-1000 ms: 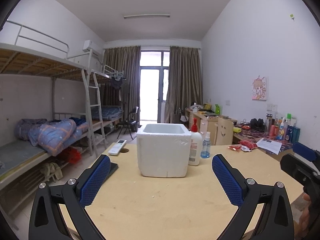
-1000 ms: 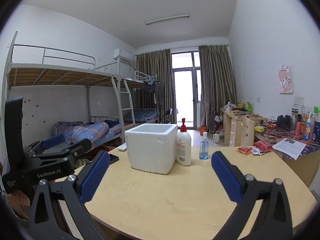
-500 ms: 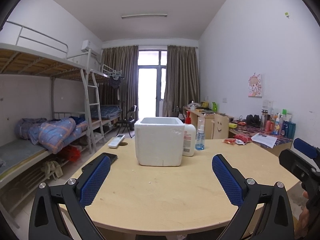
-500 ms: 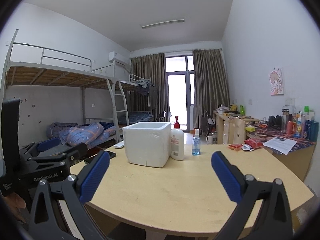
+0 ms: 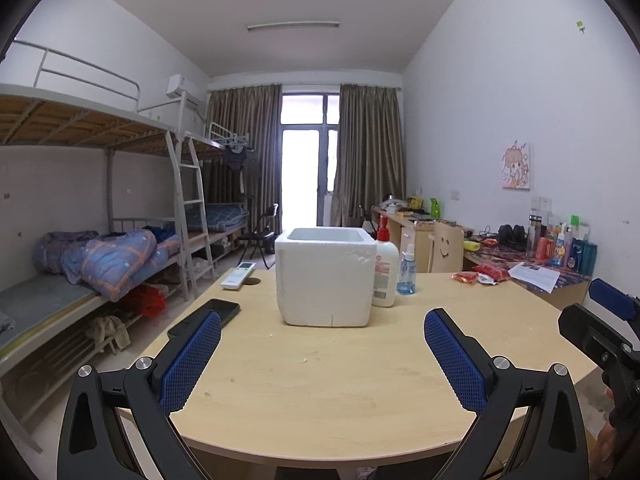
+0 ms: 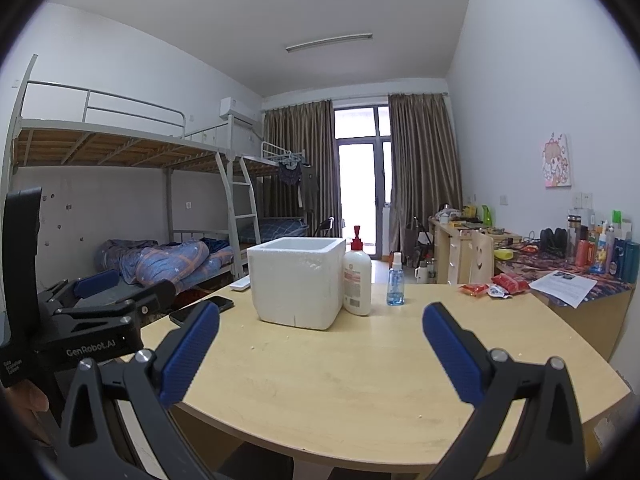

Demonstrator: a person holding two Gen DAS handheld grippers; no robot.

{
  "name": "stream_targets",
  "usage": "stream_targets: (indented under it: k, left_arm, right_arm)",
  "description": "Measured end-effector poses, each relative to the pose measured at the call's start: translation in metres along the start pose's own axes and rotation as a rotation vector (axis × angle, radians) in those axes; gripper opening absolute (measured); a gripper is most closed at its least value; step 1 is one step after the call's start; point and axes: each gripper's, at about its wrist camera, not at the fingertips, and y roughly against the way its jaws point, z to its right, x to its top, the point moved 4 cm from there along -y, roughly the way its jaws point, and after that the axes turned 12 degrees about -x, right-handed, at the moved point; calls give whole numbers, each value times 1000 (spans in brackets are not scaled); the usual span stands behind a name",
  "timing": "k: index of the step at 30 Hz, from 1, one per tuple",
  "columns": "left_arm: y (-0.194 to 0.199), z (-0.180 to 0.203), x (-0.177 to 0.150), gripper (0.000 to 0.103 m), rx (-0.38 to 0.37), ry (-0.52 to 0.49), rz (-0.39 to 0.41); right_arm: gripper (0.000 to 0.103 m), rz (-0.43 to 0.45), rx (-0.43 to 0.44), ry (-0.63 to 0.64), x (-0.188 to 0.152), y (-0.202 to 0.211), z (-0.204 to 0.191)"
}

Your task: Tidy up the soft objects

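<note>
A white foam box (image 5: 325,276) stands open-topped in the middle of the round wooden table (image 5: 320,392); it also shows in the right wrist view (image 6: 297,280). My left gripper (image 5: 322,360) is open and empty, level over the table's near edge, well short of the box. My right gripper (image 6: 320,354) is open and empty, likewise over the near edge. Small red and white soft packets (image 5: 484,274) lie at the table's far right, also seen in the right wrist view (image 6: 496,285). The inside of the box is hidden.
A lotion pump bottle (image 5: 385,270) and a blue spray bottle (image 5: 406,272) stand right of the box. A black phone (image 5: 206,317) and a white remote (image 5: 239,275) lie at the left. Bunk beds (image 5: 100,240) line the left wall, a cluttered desk (image 5: 540,256) the right.
Both grippers have pulled back from the table and risen slightly, so the box looks smaller and the table's near edge has come into view. Both stay open.
</note>
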Motion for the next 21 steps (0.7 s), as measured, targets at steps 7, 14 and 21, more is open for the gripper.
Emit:
stream_targets:
  k: [7, 14, 21]
  left_arm:
    - [0, -1, 0, 102, 5, -5, 0]
    - [2, 1, 1, 102, 7, -9, 8]
    - [1, 3, 2, 102, 9, -13, 7]
  right_arm:
    - [103, -11, -6, -7, -1, -2, 2]
    - [103, -15, -3, -4, -2, -2, 0]
    - [103, -17, -7, -9, -2, -2, 0]
